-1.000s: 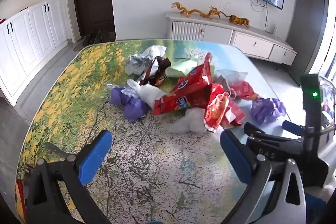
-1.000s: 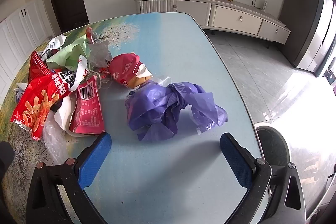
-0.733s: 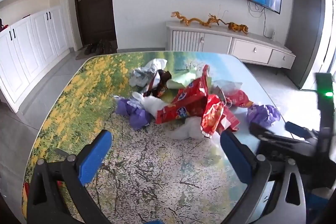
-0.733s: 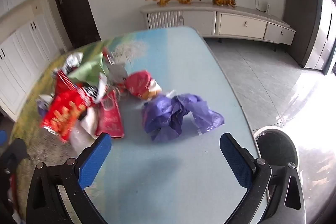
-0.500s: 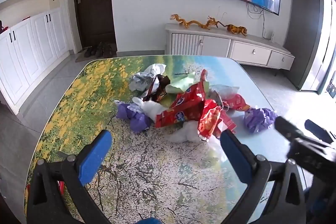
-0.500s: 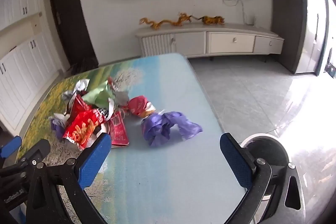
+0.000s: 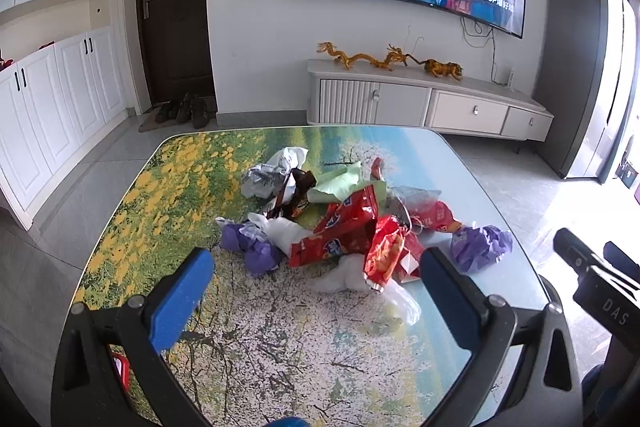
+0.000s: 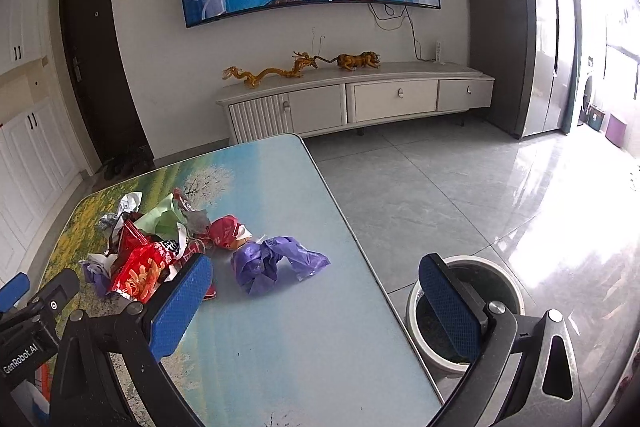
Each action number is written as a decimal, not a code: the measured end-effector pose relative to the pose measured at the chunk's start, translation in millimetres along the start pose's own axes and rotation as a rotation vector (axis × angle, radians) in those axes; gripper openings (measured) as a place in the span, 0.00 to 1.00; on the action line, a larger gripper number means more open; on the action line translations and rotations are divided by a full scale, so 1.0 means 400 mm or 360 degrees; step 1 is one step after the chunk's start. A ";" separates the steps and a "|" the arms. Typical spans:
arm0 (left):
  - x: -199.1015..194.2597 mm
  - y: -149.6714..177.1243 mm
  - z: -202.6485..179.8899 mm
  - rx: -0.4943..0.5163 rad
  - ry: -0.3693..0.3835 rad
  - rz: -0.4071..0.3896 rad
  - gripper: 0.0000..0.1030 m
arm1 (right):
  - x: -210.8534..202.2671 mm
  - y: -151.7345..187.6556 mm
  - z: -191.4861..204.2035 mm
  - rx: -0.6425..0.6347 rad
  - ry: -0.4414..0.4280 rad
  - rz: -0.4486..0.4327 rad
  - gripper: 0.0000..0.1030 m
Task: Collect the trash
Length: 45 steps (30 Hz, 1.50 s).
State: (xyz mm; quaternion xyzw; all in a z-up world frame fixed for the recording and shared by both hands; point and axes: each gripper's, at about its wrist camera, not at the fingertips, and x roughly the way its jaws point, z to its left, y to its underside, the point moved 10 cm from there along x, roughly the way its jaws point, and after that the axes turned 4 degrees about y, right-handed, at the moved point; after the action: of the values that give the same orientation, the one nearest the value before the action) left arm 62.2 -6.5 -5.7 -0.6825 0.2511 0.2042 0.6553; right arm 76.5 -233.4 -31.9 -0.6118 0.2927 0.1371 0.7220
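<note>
While both grippers hang above the near end of the table [image 7: 168, 195], the left gripper [image 7: 316, 291] and the right gripper [image 8: 316, 301] each stand with jaws wide apart, holding nothing. Trash lies heaped mid-table: red snack bags [image 7: 340, 231], a green wrapper [image 7: 340, 183], white plastic [image 7: 340, 277]. One crumpled purple bag [image 8: 272, 263] sits apart near the right edge. On the floor just beside that edge stands a round bin [image 8: 508, 283].

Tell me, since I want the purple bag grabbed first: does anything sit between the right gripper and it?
Nothing visible: only bare table lies between the open right gripper and the purple bag.
</note>
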 end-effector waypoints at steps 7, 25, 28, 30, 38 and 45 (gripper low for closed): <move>-0.003 -0.006 -0.012 0.0016 0.0009 -0.0007 1.00 | -0.015 -0.024 -0.021 -0.0013 0.0069 -0.0070 1.00; -0.023 -0.018 -0.014 -0.0005 -0.0053 -0.0044 1.00 | 0.000 -0.007 -0.023 0.0050 -0.0052 -0.0071 1.00; -0.026 -0.023 -0.015 -0.0031 -0.0044 -0.0051 1.00 | 0.002 -0.007 -0.027 0.0067 -0.0071 -0.0070 1.00; -0.028 -0.026 -0.017 -0.0032 -0.0046 -0.0060 1.00 | 0.002 -0.007 -0.028 0.0068 -0.0080 -0.0070 1.00; -0.022 -0.022 -0.030 -0.0010 -0.0040 -0.0038 1.00 | 0.000 -0.006 -0.021 0.0036 -0.0080 -0.0083 1.00; -0.016 -0.019 -0.031 0.0018 -0.0033 -0.0022 1.00 | 0.007 -0.003 -0.021 0.0019 -0.0070 -0.0043 1.00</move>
State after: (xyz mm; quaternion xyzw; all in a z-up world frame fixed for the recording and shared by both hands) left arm 61.2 -18.4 4.9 -0.6783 0.2406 0.2053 0.6632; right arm 77.2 -242.2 -33.4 -0.6083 0.2694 0.1390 0.7335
